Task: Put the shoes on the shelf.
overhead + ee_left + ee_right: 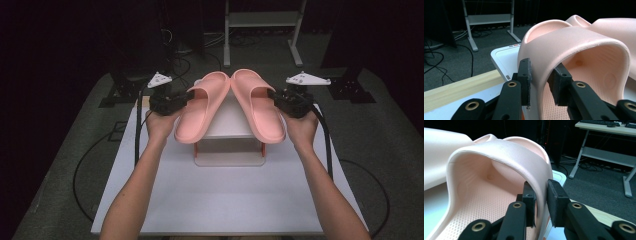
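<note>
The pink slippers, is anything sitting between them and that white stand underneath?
Nothing visible. Each tongs, left and right, grips a slipper strap: left slipper, right slipper. The bare white top of the stand shows between them.

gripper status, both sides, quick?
Left gripper: shut on the strap of the left slipper.
Right gripper: shut on the strap of the right slipper.

My right gripper (541, 203) pinches the pink slipper's strap (506, 150), one jaw inside it, one outside; a desk frame (604, 152) stands beyond.
</note>
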A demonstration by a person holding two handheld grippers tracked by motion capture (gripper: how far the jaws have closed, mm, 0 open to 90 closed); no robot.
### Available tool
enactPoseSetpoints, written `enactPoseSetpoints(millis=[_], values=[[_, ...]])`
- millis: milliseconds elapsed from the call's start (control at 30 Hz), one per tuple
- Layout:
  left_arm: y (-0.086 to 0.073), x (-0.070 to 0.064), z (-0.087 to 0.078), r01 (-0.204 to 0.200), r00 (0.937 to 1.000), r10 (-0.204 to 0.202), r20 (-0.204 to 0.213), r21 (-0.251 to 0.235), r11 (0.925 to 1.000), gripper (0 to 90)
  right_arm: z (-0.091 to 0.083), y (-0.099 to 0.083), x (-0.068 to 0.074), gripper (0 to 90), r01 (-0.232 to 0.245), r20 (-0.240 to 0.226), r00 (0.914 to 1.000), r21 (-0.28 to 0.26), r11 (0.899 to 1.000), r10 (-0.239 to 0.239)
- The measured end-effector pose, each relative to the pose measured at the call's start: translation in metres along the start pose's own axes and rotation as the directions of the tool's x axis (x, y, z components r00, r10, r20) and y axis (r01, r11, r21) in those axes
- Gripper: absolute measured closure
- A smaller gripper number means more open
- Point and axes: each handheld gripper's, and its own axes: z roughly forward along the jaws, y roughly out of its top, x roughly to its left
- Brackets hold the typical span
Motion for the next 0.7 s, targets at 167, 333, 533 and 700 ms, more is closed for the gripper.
enactPoseSetpoints(millis=[167,333,533,700], values=[[0.000,0.000,0.003,0.006,1.0000,-0.006,-0.003,-0.001,1.0000,71.5,0.003,0.001,0.000,76.5,-0.006,0.000,1.0000,0.007,1.000,0.006],[0.000,-0.001,0.007,0.011,0.9999,-0.011,-0.004,-0.004,0.9999,70.9,0.005,0.002,-0.002,76.2,-0.013,-0.002,0.9999,0.010,1.000,0.013],[-0.001,-0.002,0.012,0.012,0.9999,-0.012,-0.005,0.002,0.9999,70.1,0.007,0.000,-0.003,75.7,-0.010,0.002,1.0000,0.025,1.000,0.010],[-0.001,-0.002,0.015,0.009,1.0000,-0.009,-0.002,-0.001,1.0000,67.5,0.010,-0.001,-0.004,75.4,-0.009,0.005,1.0000,0.034,0.999,0.009]])
